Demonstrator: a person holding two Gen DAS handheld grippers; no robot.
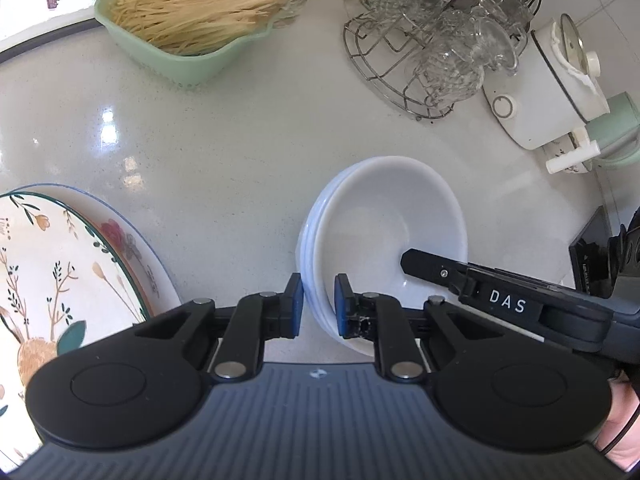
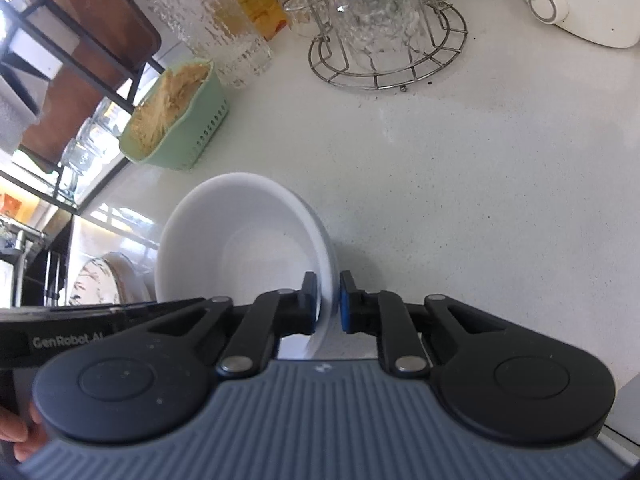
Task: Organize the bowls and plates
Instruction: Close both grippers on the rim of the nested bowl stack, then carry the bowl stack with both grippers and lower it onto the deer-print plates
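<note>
White bowls look stacked already, and we've got both the left gripper and right gripper pinching the rims between nearly closed jaws. The flowery plates off to the left gripper's left look stacked too, so probably just placing is left.

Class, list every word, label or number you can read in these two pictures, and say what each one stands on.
"DAS": white letters on the right gripper, in the left wrist view.
"GenRobot.AI": grey letters on the left gripper's body, last letters blurred.
Yellow box: print too blurred to read.
</note>
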